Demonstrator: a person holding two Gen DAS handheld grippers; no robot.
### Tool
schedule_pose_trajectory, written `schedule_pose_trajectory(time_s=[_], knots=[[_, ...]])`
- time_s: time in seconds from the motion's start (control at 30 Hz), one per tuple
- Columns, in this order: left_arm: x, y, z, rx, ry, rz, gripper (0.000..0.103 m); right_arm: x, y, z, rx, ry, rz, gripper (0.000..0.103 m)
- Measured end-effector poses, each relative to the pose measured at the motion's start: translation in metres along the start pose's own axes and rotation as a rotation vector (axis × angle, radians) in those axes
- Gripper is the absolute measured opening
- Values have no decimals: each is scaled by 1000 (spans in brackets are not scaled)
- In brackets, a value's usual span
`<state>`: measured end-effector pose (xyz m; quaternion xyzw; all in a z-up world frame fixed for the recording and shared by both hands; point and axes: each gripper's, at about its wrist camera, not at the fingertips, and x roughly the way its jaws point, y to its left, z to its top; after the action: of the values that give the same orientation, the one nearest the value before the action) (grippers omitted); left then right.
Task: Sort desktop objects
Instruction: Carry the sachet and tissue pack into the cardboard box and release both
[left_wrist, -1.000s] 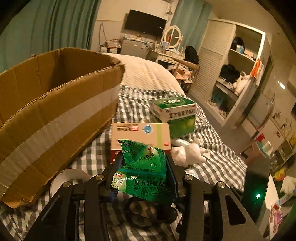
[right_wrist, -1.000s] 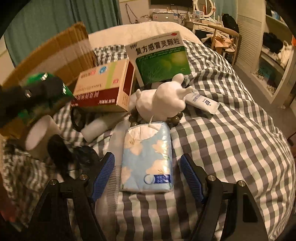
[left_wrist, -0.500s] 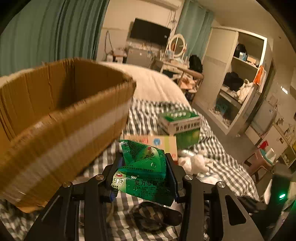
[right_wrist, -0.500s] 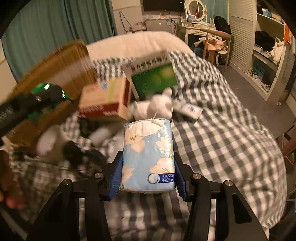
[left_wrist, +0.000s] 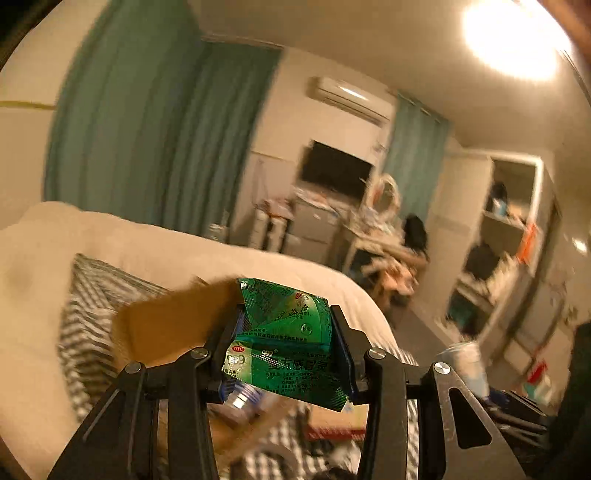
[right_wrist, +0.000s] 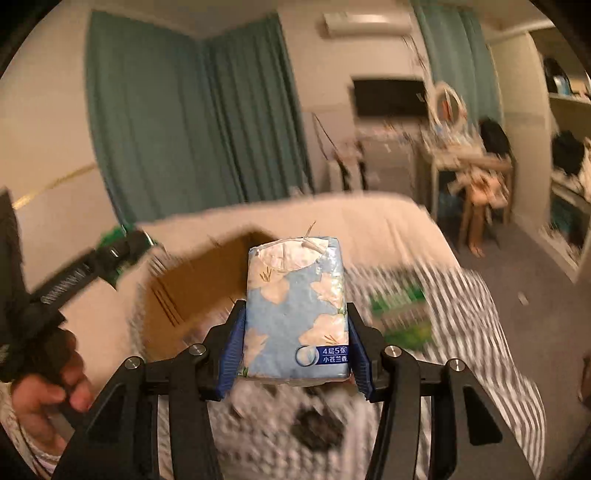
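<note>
Grippers aloft above the bed: left gripper clamps a green sachet, right gripper a tissue pack; next, likely release over the cardboard box.

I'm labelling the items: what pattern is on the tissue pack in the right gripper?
Light blue with cream flowers on the tissue pack; clearest in the right wrist view.

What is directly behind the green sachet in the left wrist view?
Behind the green sachet the brown cardboard box shows, blurred. The sachet covers the box's nearer edge; its inside cannot be seen.
</note>
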<state>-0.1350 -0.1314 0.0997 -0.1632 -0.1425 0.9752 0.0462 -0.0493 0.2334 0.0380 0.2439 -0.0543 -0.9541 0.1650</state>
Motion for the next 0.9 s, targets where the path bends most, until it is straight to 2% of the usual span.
schedule_pose_trajectory(time_s=[0.07, 0.13, 0.2, 0.33, 0.4, 0.57, 0.67, 0.7, 0.73, 0.9], knots=[[0, 20, 17, -72, -20, 51, 44, 5, 16, 19, -8, -43, 43, 50], [12, 35, 28, -95, -7, 97, 44, 20, 30, 32, 0, -49, 89, 50], [27, 48, 23, -123, 7, 144, 44, 43, 41, 39, 15, -30, 136, 50], [63, 68, -13, -118, 107, 126, 44, 100, 57, 35, 4, 69, 151, 50], [83, 74, -27, -99, 161, 141, 44, 128, 59, 32, 5, 116, 151, 50], [109, 91, -45, -119, 211, 137, 46, 177, 54, 25, 30, 169, 150, 53], [115, 92, -49, -128, 231, 183, 71, 185, 54, 24, 11, 170, 127, 60], [117, 94, -50, -137, 239, 183, 84, 185, 54, 26, 8, 163, 119, 70], [117, 95, -49, -148, 243, 179, 89, 182, 53, 28, 10, 155, 111, 74], [106, 85, -45, -166, 243, 188, 91, 153, 36, 32, 40, 126, 80, 74]])
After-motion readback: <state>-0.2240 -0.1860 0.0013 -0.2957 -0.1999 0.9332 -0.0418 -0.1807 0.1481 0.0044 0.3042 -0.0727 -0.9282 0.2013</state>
